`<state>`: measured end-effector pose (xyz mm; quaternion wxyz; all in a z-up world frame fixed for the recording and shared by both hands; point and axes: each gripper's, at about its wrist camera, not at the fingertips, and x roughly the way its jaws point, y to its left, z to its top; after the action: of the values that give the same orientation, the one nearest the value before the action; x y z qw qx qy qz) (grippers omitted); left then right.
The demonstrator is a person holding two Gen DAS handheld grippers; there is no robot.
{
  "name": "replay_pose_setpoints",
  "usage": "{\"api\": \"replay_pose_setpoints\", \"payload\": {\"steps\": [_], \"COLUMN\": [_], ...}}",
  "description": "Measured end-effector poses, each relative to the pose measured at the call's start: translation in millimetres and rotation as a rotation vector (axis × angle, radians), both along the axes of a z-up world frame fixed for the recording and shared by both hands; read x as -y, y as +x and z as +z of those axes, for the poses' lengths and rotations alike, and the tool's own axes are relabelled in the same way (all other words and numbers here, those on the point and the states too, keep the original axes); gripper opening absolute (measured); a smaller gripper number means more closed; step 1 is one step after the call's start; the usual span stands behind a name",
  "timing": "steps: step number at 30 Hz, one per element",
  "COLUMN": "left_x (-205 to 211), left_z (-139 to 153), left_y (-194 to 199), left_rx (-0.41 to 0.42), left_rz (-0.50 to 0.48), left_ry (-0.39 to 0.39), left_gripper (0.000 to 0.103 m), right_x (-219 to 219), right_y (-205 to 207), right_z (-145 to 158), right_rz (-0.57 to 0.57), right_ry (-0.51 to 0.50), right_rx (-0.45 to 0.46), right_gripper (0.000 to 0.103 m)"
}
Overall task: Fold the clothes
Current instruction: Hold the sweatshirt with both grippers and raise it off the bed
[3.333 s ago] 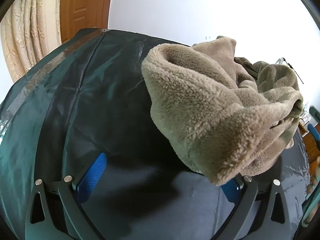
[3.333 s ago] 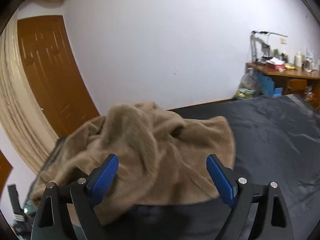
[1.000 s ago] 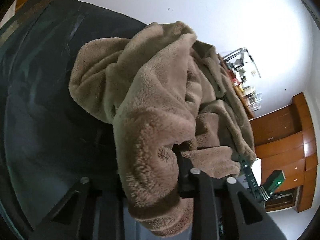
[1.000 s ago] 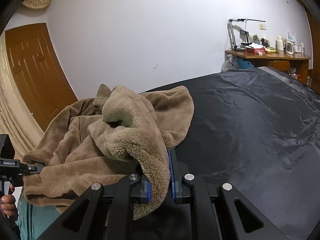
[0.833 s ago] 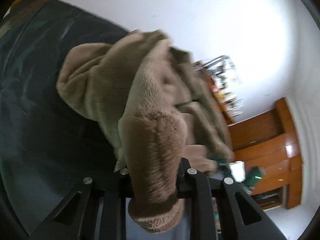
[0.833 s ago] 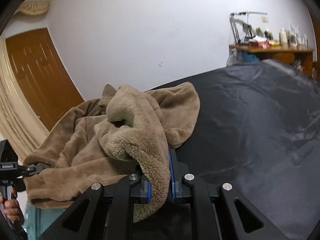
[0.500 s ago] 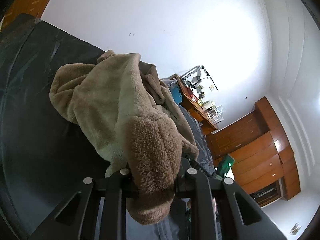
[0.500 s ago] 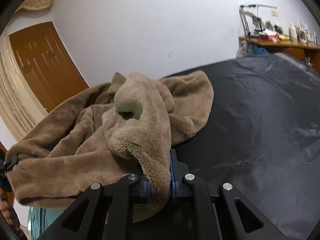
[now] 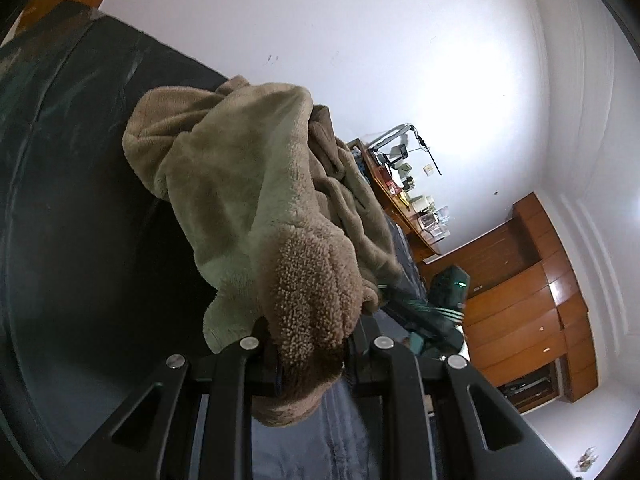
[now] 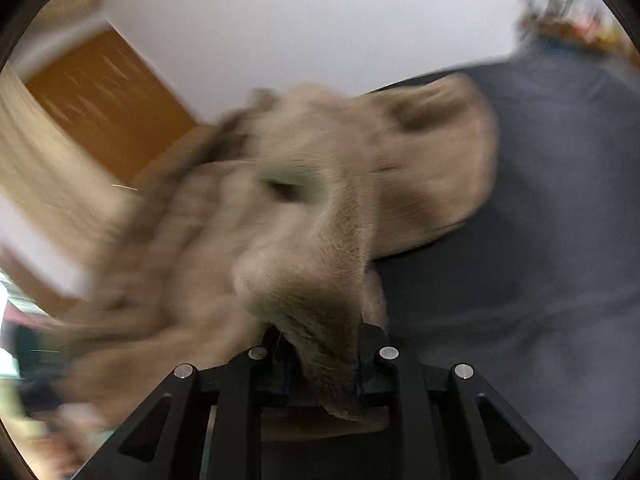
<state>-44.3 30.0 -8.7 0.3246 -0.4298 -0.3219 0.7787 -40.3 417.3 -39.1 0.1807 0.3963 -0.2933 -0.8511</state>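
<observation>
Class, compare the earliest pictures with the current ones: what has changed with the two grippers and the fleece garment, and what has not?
Both grippers, open earlier, have closed: the left gripper and right gripper each now pinch a fold of the tan fleece garment and have lifted it, the right one blurred by motion. The dark sheet stays spread underneath.

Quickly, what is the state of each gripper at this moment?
Left gripper: closed, holding a fold of the fluffy beige fleece garment.
Right gripper: closed, holding another part of the same garment; this view is blurred.
</observation>
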Motion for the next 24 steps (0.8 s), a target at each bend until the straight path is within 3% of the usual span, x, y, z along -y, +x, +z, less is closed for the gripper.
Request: {"api": "replay_pose_setpoints", "payload": {"steps": [2,5,8,11,12,13,14,15,17,20,24], "left_x": [0,3,9,19,26,30,30,27,25,18,30], "left_z": [3,22,48,76,84,87,88,88,83,54,18], "left_y": [-1,2,9,22,30,35,37,37,38,26,16], "left_rx": [-0.024,-0.093,-0.172,-0.271,-0.303,-0.323,-0.326,-0.326,-0.311,-0.22,-0.117], "left_rz": [-0.01,-0.018,-0.013,0.011,0.028,0.046,0.066,0.087,0.131,0.18,0.184], "left_ry": [0.049,0.128,0.21,0.244,0.21,0.17,0.125,0.08,-0.019,-0.12,-0.108], "left_gripper": [0.025,0.025,0.025,0.025,0.025,0.025,0.025,0.025,0.031,0.06,0.078], "right_x": [-11,-15,-19,-17,-13,-7,2,10,21,37,54], "right_y": [14,42,86,132,144,155,166,171,177,166,129], "right_z": [8,42,96,145,156,165,171,171,161,139,109], "right_rz": [0.103,0.27,0.406,0.38,0.313,0.229,0.11,0.022,-0.084,-0.13,-0.123], "right_ry": [-0.323,-0.593,-0.731,-0.535,-0.399,-0.24,-0.035,0.094,0.254,0.382,0.419], "right_rx": [-0.085,-0.278,-0.552,-0.715,-0.738,-0.754,-0.756,-0.737,-0.693,-0.551,-0.413], "right_gripper": [0.021,0.021,0.021,0.021,0.022,0.038,0.06,0.103,0.103,0.103,0.103]}}
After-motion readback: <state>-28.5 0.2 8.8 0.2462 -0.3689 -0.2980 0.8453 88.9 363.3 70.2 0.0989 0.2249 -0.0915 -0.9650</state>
